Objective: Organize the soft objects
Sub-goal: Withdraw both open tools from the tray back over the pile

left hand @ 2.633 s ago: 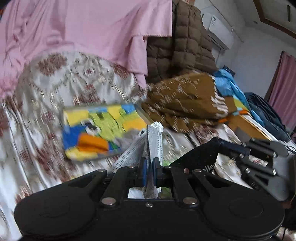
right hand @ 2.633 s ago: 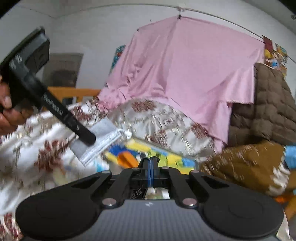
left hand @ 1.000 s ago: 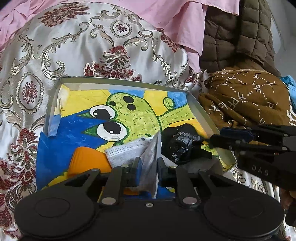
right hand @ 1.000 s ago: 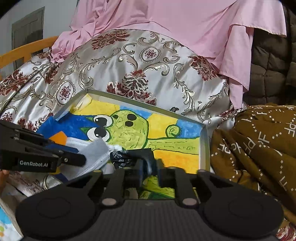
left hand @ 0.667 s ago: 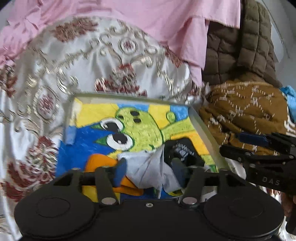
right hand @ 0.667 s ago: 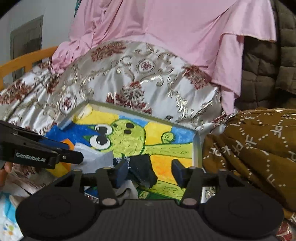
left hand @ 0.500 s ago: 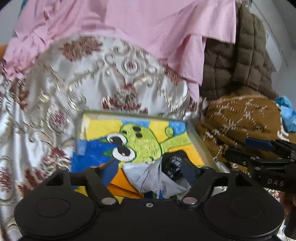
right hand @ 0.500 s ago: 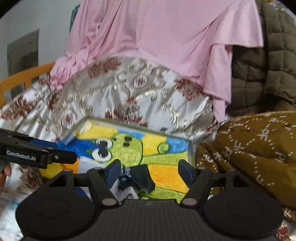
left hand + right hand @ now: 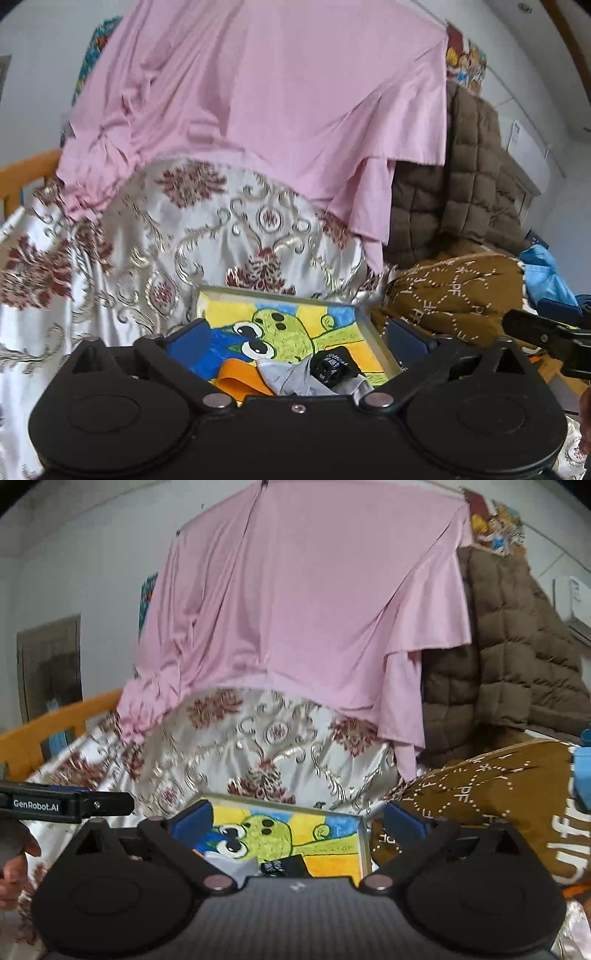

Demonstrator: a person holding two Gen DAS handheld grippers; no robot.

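Observation:
A metal tray (image 9: 376,341) with a green cartoon picture lies on the patterned bedspread; it also shows in the right wrist view (image 9: 364,843). In it lie a grey face mask (image 9: 291,378), a black mask (image 9: 332,365) and an orange cloth (image 9: 240,376). The grey mask (image 9: 232,867) and black mask (image 9: 282,867) also show in the right wrist view. My left gripper (image 9: 295,336) is wide open and empty, raised above and behind the tray. My right gripper (image 9: 297,818) is wide open and empty, also pulled back. Each gripper shows at the edge of the other's view.
A pink sheet (image 9: 258,110) hangs behind the floral bedspread (image 9: 166,240). A brown quilted jacket (image 9: 461,203) and a brown patterned blanket (image 9: 450,295) lie to the right. A wooden bed rail (image 9: 55,720) stands at the left.
Both grippers opened and let go of the grey mask and the black mask in the tray, then drew back and up, jaws opening wider.

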